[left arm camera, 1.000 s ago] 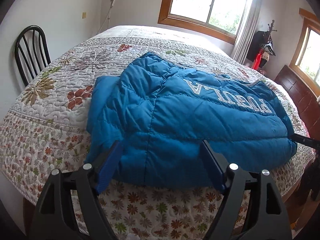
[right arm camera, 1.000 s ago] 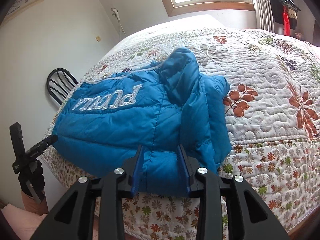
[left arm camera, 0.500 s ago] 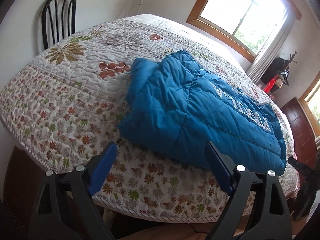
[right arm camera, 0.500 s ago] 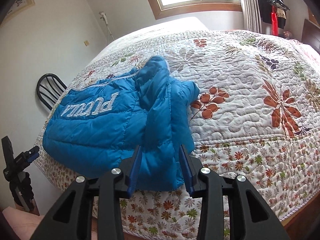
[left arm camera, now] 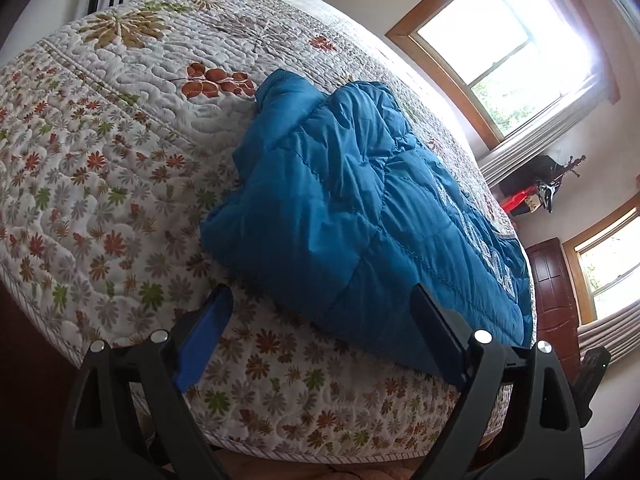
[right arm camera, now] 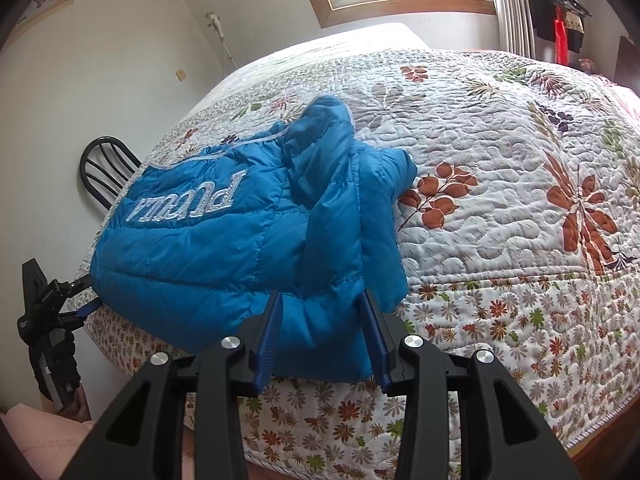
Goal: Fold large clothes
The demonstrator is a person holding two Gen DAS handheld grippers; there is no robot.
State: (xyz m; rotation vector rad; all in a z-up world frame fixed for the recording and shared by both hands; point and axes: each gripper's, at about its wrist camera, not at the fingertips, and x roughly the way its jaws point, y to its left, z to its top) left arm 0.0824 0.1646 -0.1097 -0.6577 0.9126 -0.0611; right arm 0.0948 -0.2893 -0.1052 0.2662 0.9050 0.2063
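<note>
A blue puffer jacket [left arm camera: 360, 208] with silver lettering lies folded near the bed's front edge, one sleeve laid over its body [right arm camera: 320, 184]. My left gripper [left arm camera: 320, 290] stands wide open just short of the jacket's hem. Only the quilt and the hem's edge show between its fingers, and the pads touch nothing. My right gripper [right arm camera: 322, 320] has the jacket's hem bunched between its blue pads. Its jaws are opening slowly, and the puffy fabric still fills the gap. The left gripper also shows in the right wrist view [right arm camera: 48, 300], by the jacket's far corner.
The floral quilted bed [right arm camera: 500, 208] spreads wide to the right of the jacket. A black chair [right arm camera: 104, 168] stands against the wall beyond it. There are windows [left arm camera: 508, 40] behind the bed, a dark wooden door [left arm camera: 552, 300], and a coat stand with clothes [right arm camera: 560, 12].
My left gripper has let go of the hem, opened wider, drawn back and rolled, which tilts its view. The right gripper stays on the hem, its pads slightly further apart.
</note>
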